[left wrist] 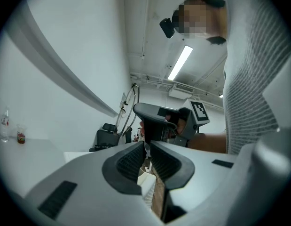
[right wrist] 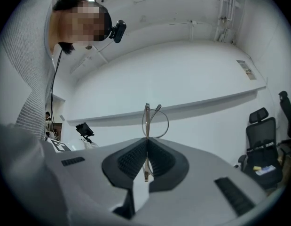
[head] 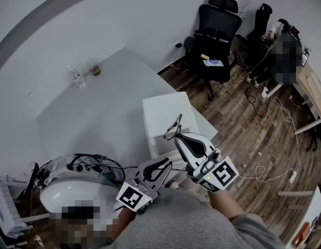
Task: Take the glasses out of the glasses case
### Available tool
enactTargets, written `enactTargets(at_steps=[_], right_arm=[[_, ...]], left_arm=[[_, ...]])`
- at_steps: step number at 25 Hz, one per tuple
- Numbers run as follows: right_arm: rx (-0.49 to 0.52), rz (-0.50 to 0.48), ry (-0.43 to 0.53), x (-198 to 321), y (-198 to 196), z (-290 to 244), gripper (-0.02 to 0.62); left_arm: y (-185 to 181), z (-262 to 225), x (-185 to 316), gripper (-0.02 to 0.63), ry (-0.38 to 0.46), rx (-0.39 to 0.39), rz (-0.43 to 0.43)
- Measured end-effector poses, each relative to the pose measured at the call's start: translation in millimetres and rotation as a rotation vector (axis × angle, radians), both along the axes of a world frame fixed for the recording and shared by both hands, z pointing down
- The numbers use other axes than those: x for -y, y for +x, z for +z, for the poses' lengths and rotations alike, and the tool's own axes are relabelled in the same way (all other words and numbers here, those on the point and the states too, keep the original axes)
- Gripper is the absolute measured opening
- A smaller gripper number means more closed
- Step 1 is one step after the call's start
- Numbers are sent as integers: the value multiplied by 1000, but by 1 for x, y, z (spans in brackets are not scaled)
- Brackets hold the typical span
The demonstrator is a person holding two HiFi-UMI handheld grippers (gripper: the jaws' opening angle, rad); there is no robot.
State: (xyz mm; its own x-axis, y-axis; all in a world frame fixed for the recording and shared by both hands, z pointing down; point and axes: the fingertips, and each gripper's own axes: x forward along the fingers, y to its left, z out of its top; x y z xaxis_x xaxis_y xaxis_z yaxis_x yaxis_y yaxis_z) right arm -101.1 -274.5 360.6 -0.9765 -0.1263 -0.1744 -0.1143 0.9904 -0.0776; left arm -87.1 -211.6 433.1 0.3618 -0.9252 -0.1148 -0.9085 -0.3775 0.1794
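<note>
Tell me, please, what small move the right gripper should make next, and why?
Probably lower the right gripper to the table and set the glasses down: its fingers are shut on them in the air, and no case is in view.

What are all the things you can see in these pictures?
glasses: one, thin metal frame, pinched in the right gripper
table: one, white, left
bottle: one, clear, table's far end
cup: one, reddish-brown inside, beside the bottle
small stand: one, white, centre
office chair: one, black, top
cables: several, white and black, wooden floor, right
left gripper: one, grey, shut, empty
right gripper: one, grey, shut on the glasses
</note>
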Motion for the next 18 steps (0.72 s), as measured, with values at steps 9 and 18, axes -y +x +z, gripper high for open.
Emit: enactTargets(at_steps=[9, 18], right_arm=[[-4, 2, 11, 0, -1, -1, 17], [-5, -8, 3, -4, -3, -3, 17]], left_arm=[[0, 2, -1, 54, -2, 7, 7], [-1, 2, -1, 54, -7, 14, 12]])
